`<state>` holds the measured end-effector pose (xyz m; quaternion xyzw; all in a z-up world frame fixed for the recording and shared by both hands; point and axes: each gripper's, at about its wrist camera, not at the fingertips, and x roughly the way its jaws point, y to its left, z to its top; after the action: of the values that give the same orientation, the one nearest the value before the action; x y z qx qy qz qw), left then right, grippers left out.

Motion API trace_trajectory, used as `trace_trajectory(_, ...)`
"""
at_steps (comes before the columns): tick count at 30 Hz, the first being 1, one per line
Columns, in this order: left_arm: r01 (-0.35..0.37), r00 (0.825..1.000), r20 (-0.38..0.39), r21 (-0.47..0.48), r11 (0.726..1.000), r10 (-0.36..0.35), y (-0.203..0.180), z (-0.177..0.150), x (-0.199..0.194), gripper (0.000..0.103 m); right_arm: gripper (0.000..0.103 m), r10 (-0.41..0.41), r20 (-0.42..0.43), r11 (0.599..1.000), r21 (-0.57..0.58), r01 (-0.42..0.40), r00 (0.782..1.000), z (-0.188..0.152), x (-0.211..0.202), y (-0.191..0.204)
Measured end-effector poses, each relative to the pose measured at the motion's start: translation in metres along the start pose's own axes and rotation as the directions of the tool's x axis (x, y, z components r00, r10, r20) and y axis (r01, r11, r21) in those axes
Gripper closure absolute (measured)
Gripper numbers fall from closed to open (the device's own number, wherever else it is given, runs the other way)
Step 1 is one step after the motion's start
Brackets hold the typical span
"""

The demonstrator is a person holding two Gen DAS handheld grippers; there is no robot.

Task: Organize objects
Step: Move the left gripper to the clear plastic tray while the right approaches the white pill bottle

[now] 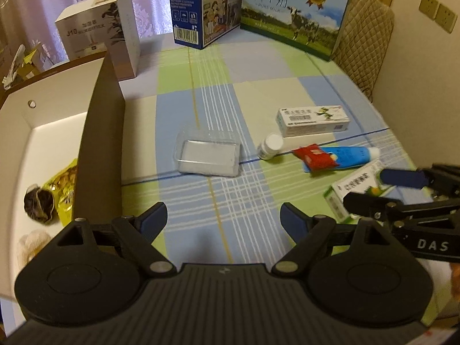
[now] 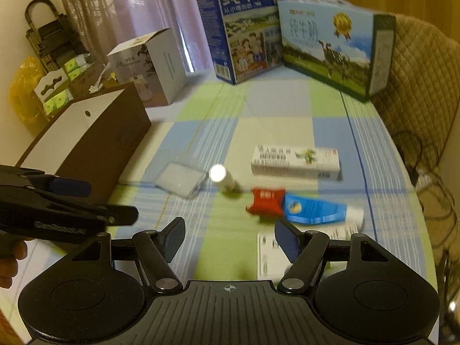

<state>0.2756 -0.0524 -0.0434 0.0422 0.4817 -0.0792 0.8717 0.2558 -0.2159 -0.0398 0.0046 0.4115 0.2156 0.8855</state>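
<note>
Taking the clear plastic tray (image 1: 207,155) as the landmark, the nearest things are the two tools. The left tool (image 1: 223,220) hangs over bare cloth on the near side of the tray, its blue pads wide apart with nothing between them. The right tool (image 2: 229,237) sits nearer and to the right of the tray, jaws about half open and also empty; its right finger overlaps a white and green carton (image 2: 266,254) lying flat at the tabletop's (image 1: 258,92) near edge, though I cannot tell whether it touches. Both look poised to pick, one item each, which would suit sorting loose things into the box.

That open brown-sided box (image 1: 100,132) stands just left of the tray, its white inside facing up so things can be dropped in. It already holds a gold packet (image 1: 64,189) and a dark crumpled lump (image 1: 38,205).

Right of the tray lie the items left to sort: a small white bottle (image 1: 270,146) on its side, then a red packet (image 1: 314,156) resting on a blue tube (image 1: 349,155), and beyond them a long white medicine carton (image 1: 313,120).

Well behind the tray, a white humidifier box (image 1: 99,34) and two milk cartons, one dark blue (image 1: 201,8) and one with a cow (image 1: 293,14), stand upright along the far edge, seemingly as backdrop, not as clutter.
</note>
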Motion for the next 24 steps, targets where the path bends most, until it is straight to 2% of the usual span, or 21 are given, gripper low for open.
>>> trace_trajectory(9,-0.029,0.998,-0.055,0.026,0.999,0.031,0.002,0.022,0.045,0.02,0.05,0.005,-0.01,0.998,-0.064,-0.006,1.0,0.017,0.043,-0.001)
trace_trajectory(24,-0.09,0.991,-0.097,0.045,0.995,0.094,0.018,0.041,0.087,0.021,0.058,0.017,-0.049,0.981,-0.194,-0.026,0.999,0.029,0.105,0.003)
